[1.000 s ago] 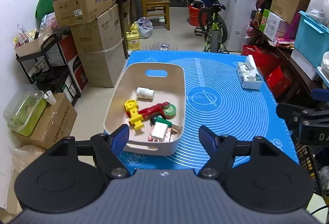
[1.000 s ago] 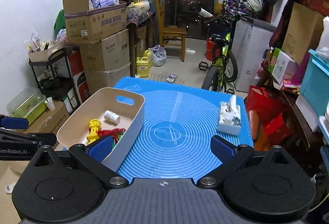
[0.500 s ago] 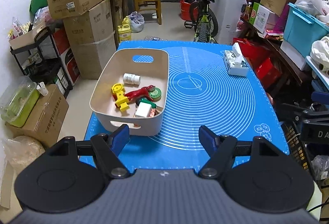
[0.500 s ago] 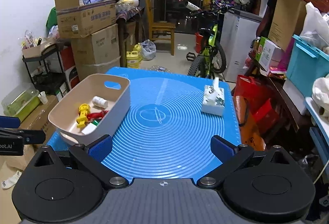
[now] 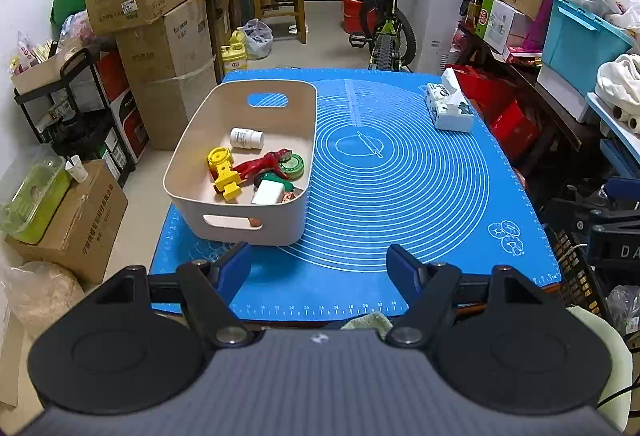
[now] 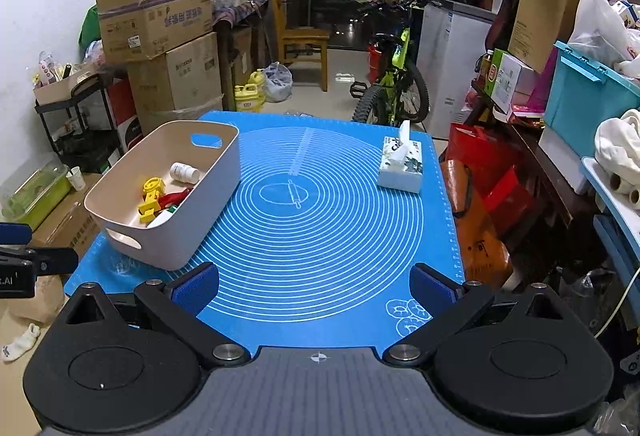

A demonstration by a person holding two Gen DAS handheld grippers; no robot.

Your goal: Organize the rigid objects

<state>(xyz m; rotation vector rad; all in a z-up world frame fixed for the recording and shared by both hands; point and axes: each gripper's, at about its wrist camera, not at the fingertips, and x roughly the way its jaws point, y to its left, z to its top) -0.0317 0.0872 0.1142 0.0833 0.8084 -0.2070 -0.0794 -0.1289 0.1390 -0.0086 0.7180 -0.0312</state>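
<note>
A beige bin [image 5: 188, 163] [image 6: 208, 195] stands on the left of the blue mat [image 5: 400, 195] [image 6: 320, 220]. It holds a white pill bottle [image 5: 247, 138] [image 6: 184, 172], a yellow toy [image 5: 223, 171] [image 6: 151, 195], a red toy [image 5: 262, 163], a green round tin [image 5: 292, 165] and a white block [image 5: 267, 193]. My left gripper [image 5: 320, 268] is open and empty above the mat's near edge, short of the bin. My right gripper [image 6: 316, 286] is open and empty above the near edge, to the right of the bin.
A tissue box [image 5: 450, 107] [image 6: 401, 165] sits at the mat's far right. Cardboard boxes [image 5: 160, 35] and a black rack [image 5: 68, 107] stand left of the table. A bicycle [image 6: 394, 83] and a chair [image 6: 304, 47] stand behind it. Shelves with a teal crate [image 5: 580, 35] line the right.
Both grippers have pulled back and up from the table. The bin and mat look smaller and farther, and the mat's near edge has come into view. Both stay open.
</note>
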